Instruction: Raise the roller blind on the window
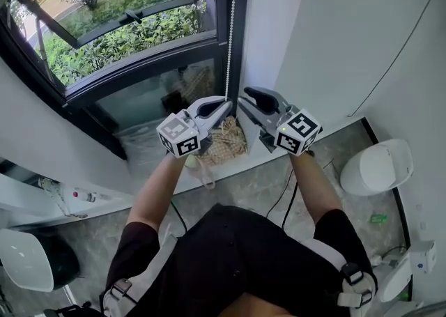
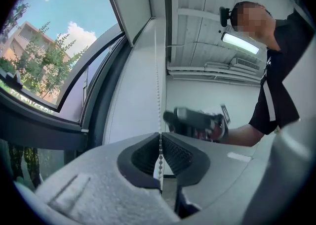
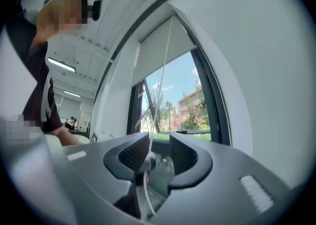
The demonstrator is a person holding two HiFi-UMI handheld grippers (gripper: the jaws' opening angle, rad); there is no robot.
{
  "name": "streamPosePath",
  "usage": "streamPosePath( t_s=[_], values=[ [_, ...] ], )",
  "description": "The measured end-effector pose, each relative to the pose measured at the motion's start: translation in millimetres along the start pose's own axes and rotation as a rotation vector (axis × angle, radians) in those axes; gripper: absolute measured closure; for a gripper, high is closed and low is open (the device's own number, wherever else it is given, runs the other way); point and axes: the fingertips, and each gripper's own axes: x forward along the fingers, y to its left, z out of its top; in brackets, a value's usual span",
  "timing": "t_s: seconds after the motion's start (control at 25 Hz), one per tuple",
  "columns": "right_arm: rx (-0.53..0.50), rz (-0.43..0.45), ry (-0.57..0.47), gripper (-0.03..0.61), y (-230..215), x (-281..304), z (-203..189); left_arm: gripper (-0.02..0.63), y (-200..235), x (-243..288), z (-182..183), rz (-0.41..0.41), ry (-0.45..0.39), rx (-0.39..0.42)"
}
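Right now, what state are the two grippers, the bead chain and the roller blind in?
left gripper, shut on the bead chain
right gripper, open, jaws apart
bead chain, hanging straight, pinched by the left gripper
roller blind, partly raised, lower glass uncovered

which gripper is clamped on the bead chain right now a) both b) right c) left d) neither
c: the left gripper view shows the left gripper shut on the bead chain, while the right gripper has its jaws apart with the chain passing between them.
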Motion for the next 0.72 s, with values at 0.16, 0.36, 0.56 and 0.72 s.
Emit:
streamPosePath(
  t_s=[0.16,0.36,0.56,0.72],
  values=[
    [-0.004,0.022,-0.171,0.449,-2,22,88,0.598,-1,-2,0,0.001,-0.003,-0.006],
    [-0.049,0.06,-0.207,0.448,6,47,125,0.597,-9,-2,1,-0.007,0.008,-0.001],
    [-0.062,0.068,-0.232,0.525,14,52,129,0.597,-15,-6,3,-0.009,0.005,0.003],
    [-0.074,0.058,-0.251,0.563,16,49,126,0.597,-13,-9,3,-0.002,-0.016,-0.016]
  ],
)
